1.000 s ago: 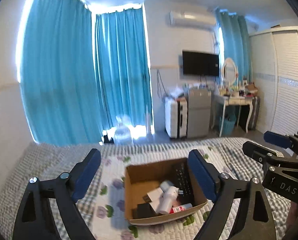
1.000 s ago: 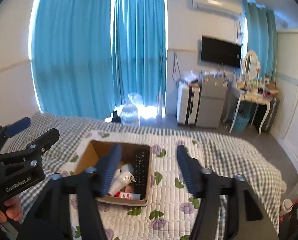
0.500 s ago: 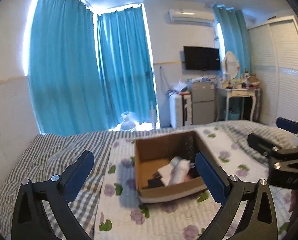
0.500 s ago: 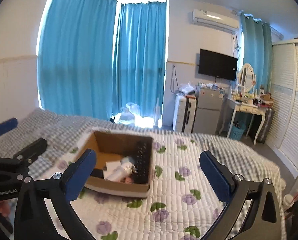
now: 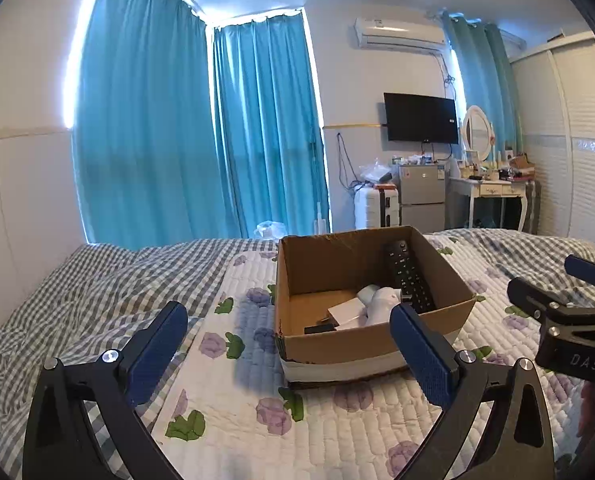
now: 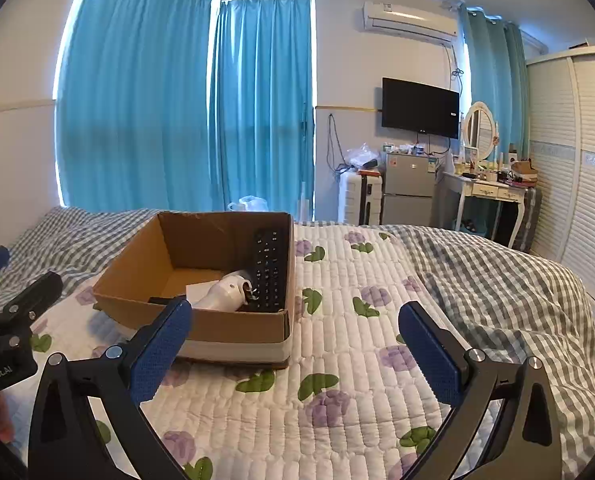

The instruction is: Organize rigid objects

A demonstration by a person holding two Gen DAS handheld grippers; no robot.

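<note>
An open cardboard box (image 5: 297, 276) (image 6: 137, 264) sits on the floral quilt of the bed. Inside it lie a black remote control (image 5: 407, 274) (image 6: 269, 276), a white bottle (image 5: 383, 304) (image 6: 223, 294), a white card (image 5: 347, 312) and a small dark item (image 5: 319, 328). My left gripper (image 5: 289, 352) is open and empty, low over the quilt just in front of the box. My right gripper (image 6: 297, 352) is open and empty, in front of the box's right corner. Each gripper shows at the edge of the other's view.
The bed has a white floral quilt (image 6: 357, 344) over a grey checked blanket (image 5: 97, 280). Beyond the foot of the bed stand blue curtains (image 5: 169, 140), a white suitcase (image 5: 375, 208), a small fridge (image 5: 421, 196), a dressing table (image 5: 489, 192) and a wardrobe (image 5: 577, 140).
Both grippers have dropped lower and closer to the bed, so the box looks larger and nearer. The right gripper's jaws opened wide from one second ago.
</note>
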